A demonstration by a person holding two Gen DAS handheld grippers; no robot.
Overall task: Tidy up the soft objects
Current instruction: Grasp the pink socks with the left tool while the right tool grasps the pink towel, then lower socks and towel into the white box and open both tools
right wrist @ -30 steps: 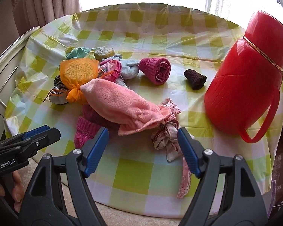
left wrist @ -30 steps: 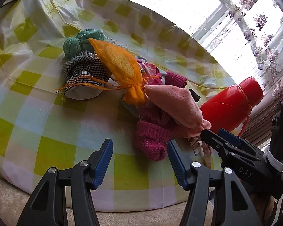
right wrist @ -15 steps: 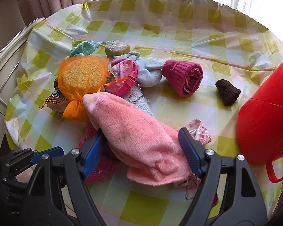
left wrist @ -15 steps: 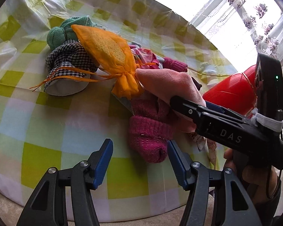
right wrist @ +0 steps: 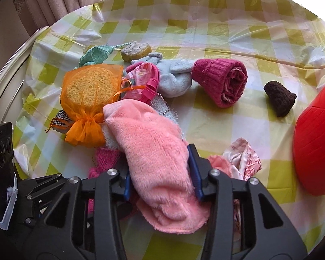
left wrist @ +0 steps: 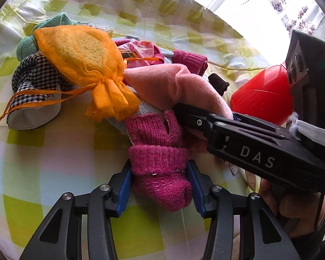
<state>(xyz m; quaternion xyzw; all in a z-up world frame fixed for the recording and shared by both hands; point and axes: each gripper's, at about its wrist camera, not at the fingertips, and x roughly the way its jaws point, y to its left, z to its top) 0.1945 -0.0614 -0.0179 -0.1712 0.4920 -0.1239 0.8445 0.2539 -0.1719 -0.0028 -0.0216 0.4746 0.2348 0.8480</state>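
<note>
left gripper (left wrist: 159, 181) just closed onto the magenta knit sock (left wrist: 160, 162), right gripper (right wrist: 160, 178) onto the pink fleece cloth (right wrist: 153, 149) above it; lift apart slowly.

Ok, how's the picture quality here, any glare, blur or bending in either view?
Left wrist view: window blown out white, tablecloth curved by the fisheye, pink sock sharp. Right wrist view: far edge washed out, plastic sheen on the cloth, pink towel crisp, no motion blur.

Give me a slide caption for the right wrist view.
Right hand-held gripper closes on the pink fleece cloth amid soft items on a checked tablecloth.
</note>
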